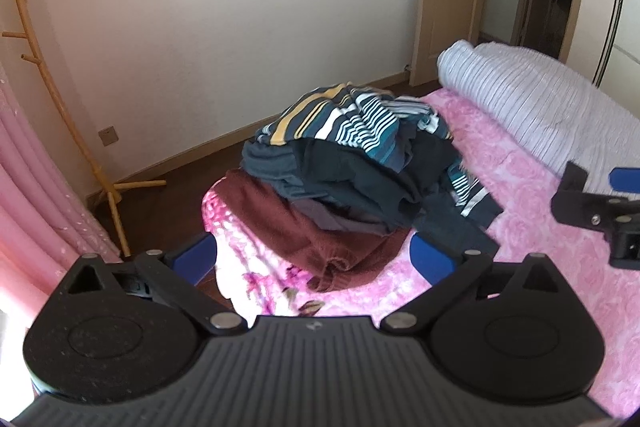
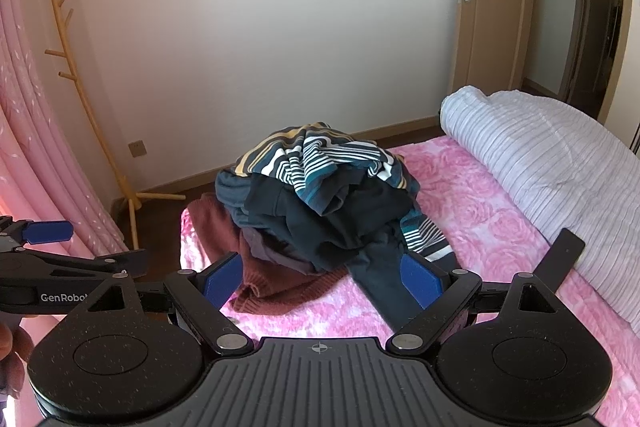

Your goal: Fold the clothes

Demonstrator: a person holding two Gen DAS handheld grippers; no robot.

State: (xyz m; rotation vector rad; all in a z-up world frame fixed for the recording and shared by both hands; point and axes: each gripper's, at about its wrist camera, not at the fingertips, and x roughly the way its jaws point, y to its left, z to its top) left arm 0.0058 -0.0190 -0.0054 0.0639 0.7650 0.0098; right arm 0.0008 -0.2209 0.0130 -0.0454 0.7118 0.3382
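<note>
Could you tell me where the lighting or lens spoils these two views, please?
Left wrist view: the bedspread's near corner is blown out by sunlight, and the curtain glows; the coat rack bows from fisheye distortion. Right wrist view: exposure is more even, the clothes pile reads sharply, though the door frame curves.

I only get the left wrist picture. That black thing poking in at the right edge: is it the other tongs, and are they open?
Observer: Yes. The right wrist view shows the right tongs open and empty, with their blue pads wide apart.
Visitor: Is somebody holding the tongs I look along?
Observer: Part of a hand shows at the lower left edge of that view, just below the left tongs.
Visitor: Any writing on them?
Observer: White lettering on their side reads "GenRobo", then runs behind the right tongs' frame.
</note>
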